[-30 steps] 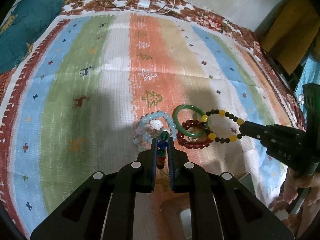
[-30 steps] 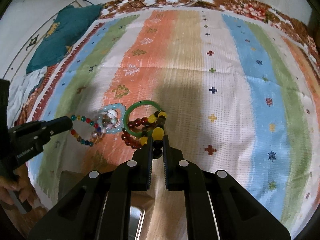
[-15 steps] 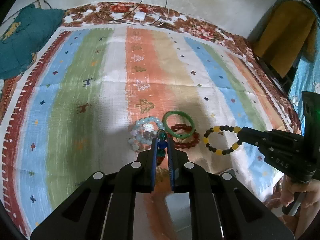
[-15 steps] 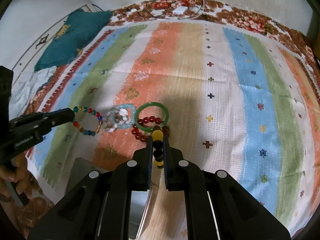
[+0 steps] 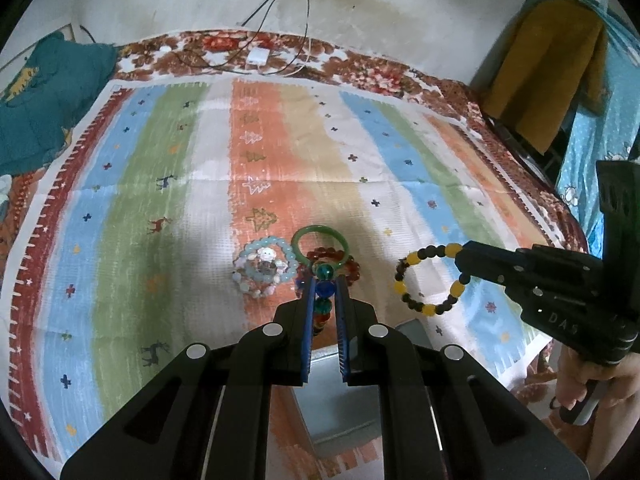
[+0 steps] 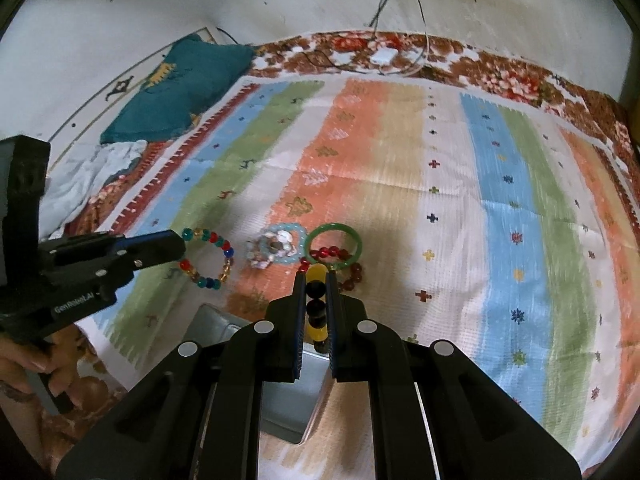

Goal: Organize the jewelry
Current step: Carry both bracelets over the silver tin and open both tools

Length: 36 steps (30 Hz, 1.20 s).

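Observation:
My left gripper is shut on a multicoloured bead bracelet, which hangs from it in the right wrist view. My right gripper is shut on a black-and-yellow bead bracelet, seen as a hanging loop in the left wrist view. Both are lifted off the striped cloth. On the cloth lie a pale blue bead bracelet, a green bangle and a dark red bead bracelet, close together.
A grey metal box sits at the near cloth edge below both grippers, also in the left wrist view. A teal cushion lies far left. Cables and a white charger lie at the far edge by the wall.
Both grippers have risen and pulled back toward the near edge, each carrying its bracelet away from the pile. The grey box has come into view beneath them.

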{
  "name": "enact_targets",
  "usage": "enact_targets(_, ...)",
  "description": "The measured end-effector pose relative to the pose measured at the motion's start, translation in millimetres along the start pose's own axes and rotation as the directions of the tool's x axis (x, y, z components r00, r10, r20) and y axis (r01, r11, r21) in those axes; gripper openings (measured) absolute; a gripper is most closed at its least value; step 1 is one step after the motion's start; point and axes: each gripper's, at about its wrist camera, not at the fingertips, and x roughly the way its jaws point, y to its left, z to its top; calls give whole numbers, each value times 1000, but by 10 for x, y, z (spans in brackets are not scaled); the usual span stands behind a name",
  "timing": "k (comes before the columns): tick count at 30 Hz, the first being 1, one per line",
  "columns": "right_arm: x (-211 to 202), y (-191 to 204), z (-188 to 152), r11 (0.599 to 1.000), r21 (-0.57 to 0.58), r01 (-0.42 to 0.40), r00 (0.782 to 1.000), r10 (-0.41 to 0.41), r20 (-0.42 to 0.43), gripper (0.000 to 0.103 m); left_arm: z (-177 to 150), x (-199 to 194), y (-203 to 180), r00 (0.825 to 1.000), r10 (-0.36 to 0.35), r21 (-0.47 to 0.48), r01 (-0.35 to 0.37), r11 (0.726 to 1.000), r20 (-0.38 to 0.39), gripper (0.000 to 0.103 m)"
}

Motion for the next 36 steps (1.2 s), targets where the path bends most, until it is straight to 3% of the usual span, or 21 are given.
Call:
enact_targets(17,-118,268,-279,996,-70,-47,999,46,-15,10,-261,-201,-177,999,25,52,-26,998,21,9)
enact_targets(27,-119,367,-427,994,-82,-75,997,71,-41,10,-395,-216,-203,1000,-12,29,12,1000,-3,9)
enact_targets(29,-97,332,-439,995,-64,-73,996,70,-47,17,-401,-195,-177,1000,-23,4,23,1000,-18,10)
enact_targets(31,-97,258,-419,998,-32,-53,998,52,-33,50,-382,-208,-123,1000,-16,-21,16,1000,-9,13)
enact_targets(32,-107,235,-404,999,-22,-49,999,49,-23,51,-376,-210,-104,1000,-9,-29,9,1000,-7,20)
enact_targets(36,-41,65,-351,999,41,-26,999,27,-25,56,-346,-149,62,1000,11,-90,-12,996,-16,33)
